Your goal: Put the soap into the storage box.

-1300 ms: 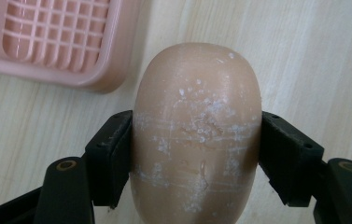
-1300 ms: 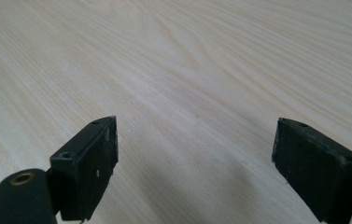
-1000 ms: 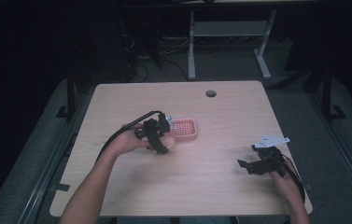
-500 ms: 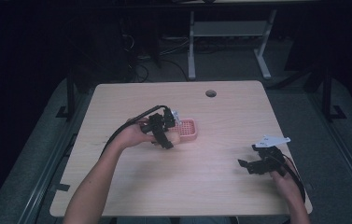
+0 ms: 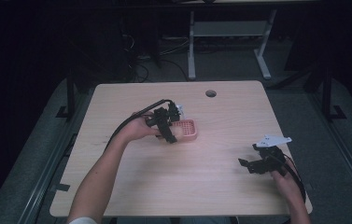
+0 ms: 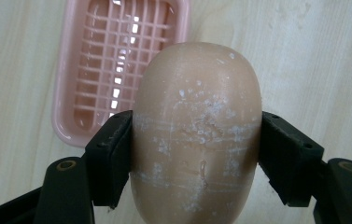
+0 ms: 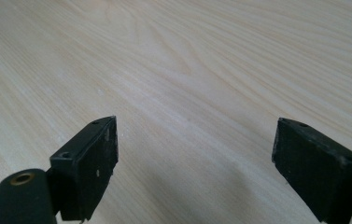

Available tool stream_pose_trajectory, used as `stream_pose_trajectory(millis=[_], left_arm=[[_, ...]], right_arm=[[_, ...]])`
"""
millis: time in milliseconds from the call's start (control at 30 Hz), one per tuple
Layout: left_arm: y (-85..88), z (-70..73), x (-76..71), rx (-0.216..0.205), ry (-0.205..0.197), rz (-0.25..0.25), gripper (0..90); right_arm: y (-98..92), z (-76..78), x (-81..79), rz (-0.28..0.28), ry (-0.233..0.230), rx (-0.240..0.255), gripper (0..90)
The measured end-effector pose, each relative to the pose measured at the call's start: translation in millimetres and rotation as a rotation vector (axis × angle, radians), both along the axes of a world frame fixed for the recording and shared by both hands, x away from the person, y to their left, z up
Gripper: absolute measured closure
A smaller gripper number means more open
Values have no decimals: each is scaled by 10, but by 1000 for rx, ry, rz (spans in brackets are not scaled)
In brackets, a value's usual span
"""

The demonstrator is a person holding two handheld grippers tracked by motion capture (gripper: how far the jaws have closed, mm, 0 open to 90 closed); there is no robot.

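Dim room, pale wooden counter [image 5: 220,186]. Nearest, right gripper [image 5: 256,163] idle at the near edge, jaws wide apart, holding nothing. Farther off, left gripper [image 6: 197,154] clamped on a bar of soap [image 6: 196,135], carried in half a second to just above the pink soap dish's [image 6: 103,60] near rim. Placement likely next.

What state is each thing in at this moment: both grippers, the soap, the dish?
Left gripper: shut on the soap, held over the table beside the dish.
Soap: clamped between the jaws, scuffed white, not in the dish.
Dish: pink, upright on the table, empty, grid floor bare.
Right gripper: open, holding nothing, low over bare wood near the table's right edge.
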State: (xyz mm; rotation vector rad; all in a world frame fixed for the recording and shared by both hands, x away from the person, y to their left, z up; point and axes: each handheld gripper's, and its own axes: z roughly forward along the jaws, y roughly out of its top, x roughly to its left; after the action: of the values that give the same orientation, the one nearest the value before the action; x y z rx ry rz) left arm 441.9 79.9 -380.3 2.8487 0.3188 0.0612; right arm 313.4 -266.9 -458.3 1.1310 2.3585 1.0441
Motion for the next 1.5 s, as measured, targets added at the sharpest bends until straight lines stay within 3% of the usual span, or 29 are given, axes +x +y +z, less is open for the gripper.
stream_pose_trajectory(millis=[933, 1500], left_arm=[[-310, 13, 386, 15, 3, 0, 317], [-340, -197, 563, 38, 42, 28, 316]], right_arm=[[-15, 5, -1, -2, 1, 1, 138], [-15, -3, 7, 4, 4, 1, 138]])
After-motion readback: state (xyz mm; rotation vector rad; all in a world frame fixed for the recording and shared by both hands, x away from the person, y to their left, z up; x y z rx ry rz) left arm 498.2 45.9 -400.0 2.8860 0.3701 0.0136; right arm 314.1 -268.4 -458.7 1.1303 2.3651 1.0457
